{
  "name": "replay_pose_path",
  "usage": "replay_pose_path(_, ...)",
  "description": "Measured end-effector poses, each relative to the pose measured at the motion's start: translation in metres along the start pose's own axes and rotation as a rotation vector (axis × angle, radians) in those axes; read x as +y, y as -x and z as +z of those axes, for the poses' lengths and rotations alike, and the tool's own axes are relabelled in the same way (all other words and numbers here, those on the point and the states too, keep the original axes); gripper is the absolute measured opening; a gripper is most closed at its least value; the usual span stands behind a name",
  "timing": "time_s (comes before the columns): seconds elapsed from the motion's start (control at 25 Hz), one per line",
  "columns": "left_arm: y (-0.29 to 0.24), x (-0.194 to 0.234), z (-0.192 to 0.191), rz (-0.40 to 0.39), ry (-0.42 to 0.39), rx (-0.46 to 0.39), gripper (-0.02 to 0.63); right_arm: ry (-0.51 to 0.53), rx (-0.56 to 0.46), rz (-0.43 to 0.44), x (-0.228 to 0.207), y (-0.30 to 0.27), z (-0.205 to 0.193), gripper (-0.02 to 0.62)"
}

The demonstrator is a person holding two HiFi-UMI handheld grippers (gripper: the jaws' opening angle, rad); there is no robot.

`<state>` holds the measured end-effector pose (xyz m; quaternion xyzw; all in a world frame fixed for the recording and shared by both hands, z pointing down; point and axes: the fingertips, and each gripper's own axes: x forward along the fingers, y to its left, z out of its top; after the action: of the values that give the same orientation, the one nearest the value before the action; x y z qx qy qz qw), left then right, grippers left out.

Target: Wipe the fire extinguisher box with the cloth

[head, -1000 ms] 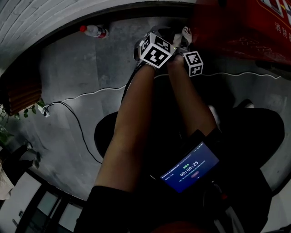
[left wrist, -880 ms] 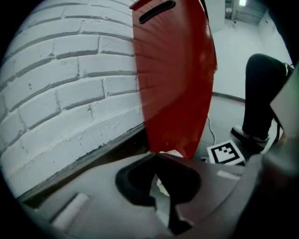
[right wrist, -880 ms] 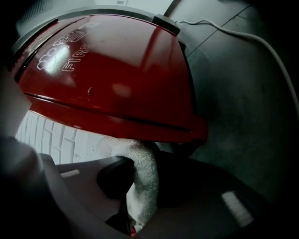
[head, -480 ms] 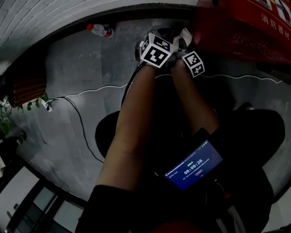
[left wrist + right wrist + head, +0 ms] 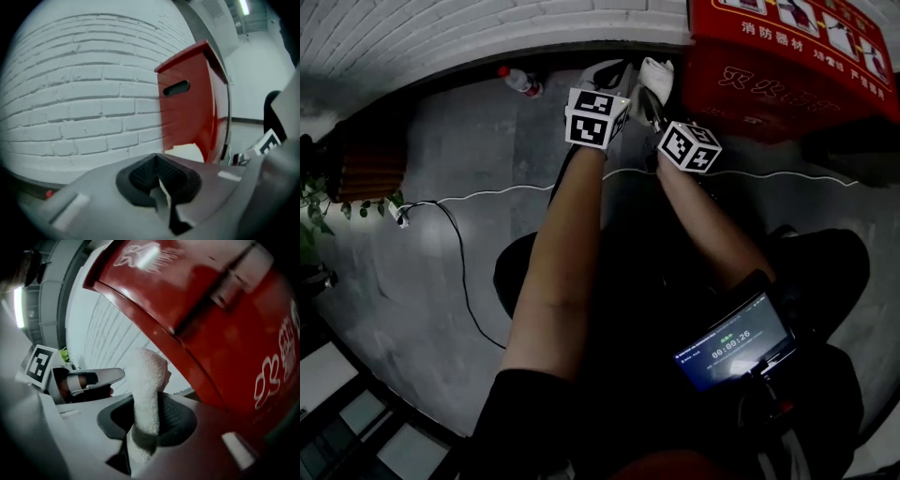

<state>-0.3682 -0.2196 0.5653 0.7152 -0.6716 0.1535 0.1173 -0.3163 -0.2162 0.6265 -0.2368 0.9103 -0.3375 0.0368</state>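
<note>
The right gripper (image 5: pixel 147 413) clamps the cloth (image 5: pixel 147 378) beside the box (image 5: pixel 787 80) at 1 o'clock, the left gripper (image 5: pixel 157 176) is closed and empty, and wiping seems unstarted.

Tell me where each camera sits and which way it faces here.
Head view: on the person's head, looking steeply down at floor; both forearms, left tongs, right tongs show.
Left gripper view: on left tongs, facing brick wall and red box; its shut jaws show.
Right gripper view: on right tongs, looking up at the red box; jaws clamp the cloth.
Shared: all three show the red box.
</note>
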Motion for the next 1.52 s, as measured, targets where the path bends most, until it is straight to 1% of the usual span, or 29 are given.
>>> replay_pose_path(0.12, 0.024, -0.003, 0.028, 0.034, 0.018, -0.065, 0.002, 0.151, 0.001, 0.084, 0.036, 0.021, 0.034, 0.100)
replay_pose_path(0.2, 0.040, -0.010, 0.051, 0.043, 0.030, -0.123, 0.002, 0.245, -0.003, 0.135, 0.059, 0.035, 0.057, 0.100)
replay_pose_path(0.28, 0.056, -0.023, 0.081, 0.028, 0.032, -0.189, 0.003, 0.329, -0.015, 0.187, 0.084, 0.049, 0.080, 0.100)
replay_pose_path(0.44, 0.092, -0.057, 0.144, -0.043, -0.021, -0.323, 0.002, 0.473, -0.032, 0.289, 0.133, 0.088, 0.129, 0.100)
replay_pose_path(0.52, 0.113, -0.073, 0.178, -0.086, -0.031, -0.393, 0.002, 0.526, -0.043, 0.327, 0.154, 0.111, 0.159, 0.100)
replay_pose_path(0.64, 0.143, -0.089, 0.220, -0.125, -0.009, -0.478, 0.002, 0.580, -0.076, 0.357, 0.176, 0.142, 0.215, 0.100)
replay_pose_path(0.72, 0.155, -0.103, 0.240, -0.148, 0.002, -0.503, 0.002, 0.606, -0.100, 0.361, 0.181, 0.162, 0.253, 0.100)
replay_pose_path(0.8, 0.163, -0.123, 0.254, -0.180, -0.003, -0.516, 0.002, 0.635, -0.114, 0.365, 0.183, 0.182, 0.283, 0.100)
replay_pose_path(0.88, 0.172, -0.146, 0.263, -0.207, -0.010, -0.530, 0.003, 0.672, -0.119, 0.371, 0.185, 0.203, 0.302, 0.100)
replay_pose_path(0.96, 0.181, -0.166, 0.268, -0.226, -0.014, -0.540, 0.002, 0.696, -0.120, 0.376, 0.185, 0.225, 0.311, 0.100)
replay_pose_path(1.04, 0.188, -0.189, 0.271, -0.256, -0.017, -0.546, 0.002, 0.696, -0.119, 0.367, 0.180, 0.246, 0.312, 0.100)
replay_pose_path(1.12, 0.193, -0.214, 0.271, -0.303, -0.026, -0.549, 0.002, 0.695, -0.116, 0.347, 0.170, 0.263, 0.307, 0.100)
replay_pose_path(1.2, 0.194, -0.231, 0.266, -0.340, -0.039, -0.546, 0.003, 0.697, -0.111, 0.332, 0.159, 0.272, 0.300, 0.100)
replay_pose_path(1.32, 0.190, -0.241, 0.247, -0.353, -0.038, -0.518, 0.002, 0.683, -0.106, 0.327, 0.147, 0.280, 0.289, 0.101)
replay_pose_path(1.44, 0.186, -0.253, 0.230, -0.367, -0.055, -0.481, 0.002, 0.669, -0.119, 0.341, 0.148, 0.297, 0.285, 0.102)
replay_pose_path(1.52, 0.188, -0.262, 0.229, -0.373, -0.061, -0.487, 0.002, 0.673, -0.140, 0.353, 0.154, 0.309, 0.284, 0.103)
